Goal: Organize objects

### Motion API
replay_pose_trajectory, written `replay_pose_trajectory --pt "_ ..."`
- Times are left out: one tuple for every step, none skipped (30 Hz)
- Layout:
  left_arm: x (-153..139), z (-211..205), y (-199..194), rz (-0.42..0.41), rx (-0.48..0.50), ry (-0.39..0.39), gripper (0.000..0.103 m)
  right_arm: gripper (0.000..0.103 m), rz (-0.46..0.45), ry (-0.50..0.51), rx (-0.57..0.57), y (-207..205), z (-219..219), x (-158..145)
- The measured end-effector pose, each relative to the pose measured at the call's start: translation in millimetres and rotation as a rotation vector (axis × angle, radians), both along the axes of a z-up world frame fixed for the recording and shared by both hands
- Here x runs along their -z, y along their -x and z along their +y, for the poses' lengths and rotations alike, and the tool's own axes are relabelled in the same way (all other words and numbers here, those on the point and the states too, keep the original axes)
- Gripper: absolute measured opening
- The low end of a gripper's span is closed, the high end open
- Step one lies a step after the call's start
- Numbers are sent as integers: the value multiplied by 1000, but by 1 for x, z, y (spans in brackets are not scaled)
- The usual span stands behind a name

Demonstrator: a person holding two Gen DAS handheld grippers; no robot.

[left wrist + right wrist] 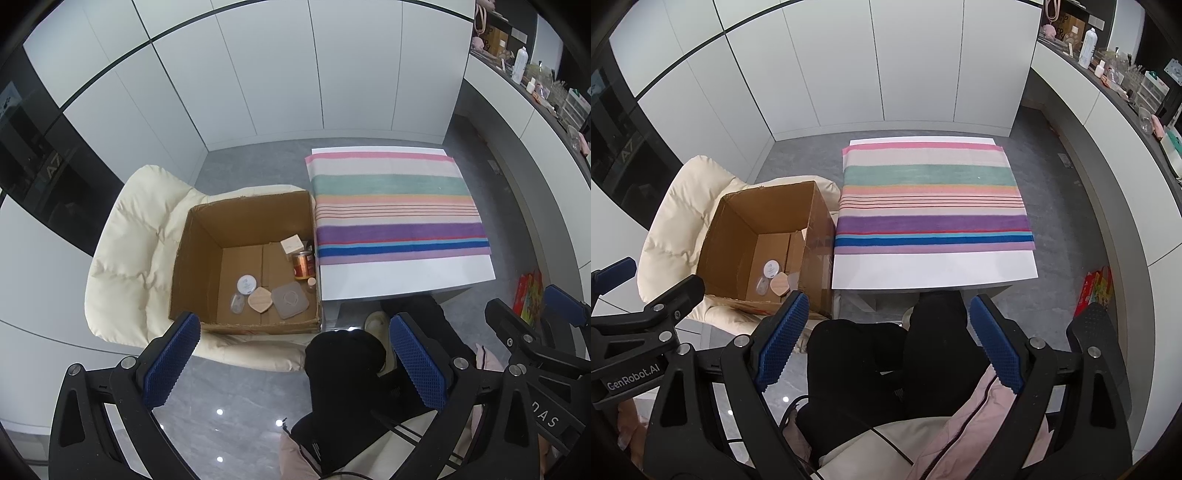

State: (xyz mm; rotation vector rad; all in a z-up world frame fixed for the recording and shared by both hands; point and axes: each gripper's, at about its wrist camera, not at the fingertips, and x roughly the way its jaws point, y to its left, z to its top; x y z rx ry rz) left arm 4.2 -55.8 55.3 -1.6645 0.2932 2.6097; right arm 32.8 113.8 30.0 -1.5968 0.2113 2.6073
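Small objects lie on the floor of an open cardboard box [243, 258]: a round white tin [246, 284], a clear oval piece [236, 303], a wooden rounded square [260, 300], a grey square pad [290, 300], a copper-coloured can [303, 264], a pale cube [293, 245] and a small capped item [311, 283] whose kind we cannot make out. They cluster toward the box's table-side wall. The box rests on a cream padded chair [125, 254], touching the edge of a white table [402, 275] draped with a striped cloth [395, 206] that carries nothing we can see.

The relation that matters: the box lies ahead and slightly left of the left gripper [295, 362], and well to the left of the right gripper [888, 341] — so the left one is the nearer, with a downward reach over the near wall. Both grippers hang above the seated person's dark-trousered knees [871, 354], each with its blue pads spread wide and nothing between them.

The scene fits two stages alike — objects gathered into the box with the cloth cleared, or objects waiting in the box to be laid out on the cloth.

Around this: grey floor, white cabinet fronts [886, 62], a cluttered counter [1126, 81] at right and a red carton [1097, 288] on the floor.
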Motion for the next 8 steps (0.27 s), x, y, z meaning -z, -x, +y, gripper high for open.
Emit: replay_pose_trajectory --pt "0 0 0 0 0 0 103 91 0 0 0 0 0 0" --pt "0 0 0 -1 0 0 103 91 -1 0 1 0 0 0" --pt "0 0 0 0 0 1 103 91 -1 0 1 0 0 0" --pt "0 0 0 0 1 1 103 91 -1 0 0 0 0 0" --pt "0 0 0 0 0 1 103 91 0 -1 0 0 0 0" --pt "0 0 0 0 0 0 103 91 1 -2 0 0 0 0" --pt "0 0 0 0 1 -1 103 91 2 -3 0 0 1 1" --pt "0 0 0 -1 0 0 103 91 2 -4 1 -1 1 1"
